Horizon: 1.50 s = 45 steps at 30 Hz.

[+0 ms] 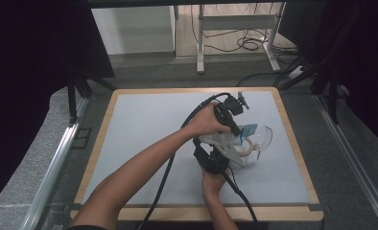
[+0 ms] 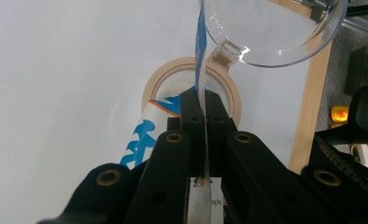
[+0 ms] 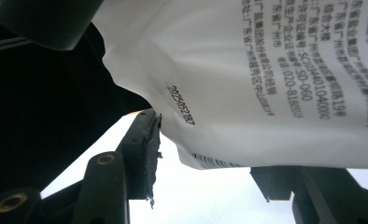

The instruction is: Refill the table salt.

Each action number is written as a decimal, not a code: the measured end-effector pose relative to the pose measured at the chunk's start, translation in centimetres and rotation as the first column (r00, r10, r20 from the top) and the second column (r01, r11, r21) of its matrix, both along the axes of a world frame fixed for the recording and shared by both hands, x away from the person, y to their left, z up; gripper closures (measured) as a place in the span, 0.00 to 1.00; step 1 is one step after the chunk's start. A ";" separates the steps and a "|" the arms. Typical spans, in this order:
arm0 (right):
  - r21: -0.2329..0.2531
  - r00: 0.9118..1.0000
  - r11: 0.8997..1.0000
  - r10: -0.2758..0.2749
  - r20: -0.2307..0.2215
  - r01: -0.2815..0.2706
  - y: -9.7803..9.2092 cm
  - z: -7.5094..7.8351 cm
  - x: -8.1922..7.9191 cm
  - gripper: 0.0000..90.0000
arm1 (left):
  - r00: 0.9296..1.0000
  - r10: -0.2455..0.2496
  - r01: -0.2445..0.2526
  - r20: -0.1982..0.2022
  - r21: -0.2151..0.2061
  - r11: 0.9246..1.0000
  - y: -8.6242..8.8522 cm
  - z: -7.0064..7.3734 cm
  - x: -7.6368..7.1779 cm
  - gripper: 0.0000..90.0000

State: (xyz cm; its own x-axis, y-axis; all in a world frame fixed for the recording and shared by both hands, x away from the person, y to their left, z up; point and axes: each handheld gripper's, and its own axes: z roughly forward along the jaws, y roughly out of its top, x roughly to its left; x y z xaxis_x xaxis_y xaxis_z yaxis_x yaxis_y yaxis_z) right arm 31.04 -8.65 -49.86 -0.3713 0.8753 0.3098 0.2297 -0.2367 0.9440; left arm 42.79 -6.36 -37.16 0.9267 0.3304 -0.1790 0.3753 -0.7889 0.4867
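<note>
A white bag with blue print [image 1: 225, 140] lies tilted over a clear jar whose tan rim [image 1: 247, 149] sits at the mat's right middle. The jar's clear hinged lid [image 1: 264, 136] stands open. My left gripper [image 1: 239, 132] is shut on the bag's thin top edge [image 2: 201, 56], straight above the tan rim [image 2: 154, 84] and beside the lid [image 2: 271, 32]. My right gripper [image 1: 240, 152] comes in from the near side under the bag. In the right gripper view its jaws [image 3: 210, 154] stand wide apart, with the bag's printed back [image 3: 266, 70] hanging between and over them.
A grey mat [image 1: 144, 134] with a wooden border [image 2: 313, 107] covers the table. Both forearms cross the mat's near right part. Black cables trail from each gripper toward the front edge. Metal rails run along both sides, and a table frame stands beyond.
</note>
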 end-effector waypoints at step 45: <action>-0.203 0.996 0.976 0.074 -0.055 -0.084 -0.5 -1.9 -1.8 0.46 | 0.998 0.056 -0.060 -0.024 -0.218 0.974 6.3 -0.4 -1.7 1.00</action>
State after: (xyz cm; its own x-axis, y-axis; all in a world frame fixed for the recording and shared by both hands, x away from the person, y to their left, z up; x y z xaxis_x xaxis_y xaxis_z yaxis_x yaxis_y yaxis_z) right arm 29.20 -9.13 -51.71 -0.4314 0.8903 0.1456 0.2851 -0.0186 0.9583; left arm 41.11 -0.08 -37.54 0.9033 0.3344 -0.2687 0.4271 -0.6411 0.6377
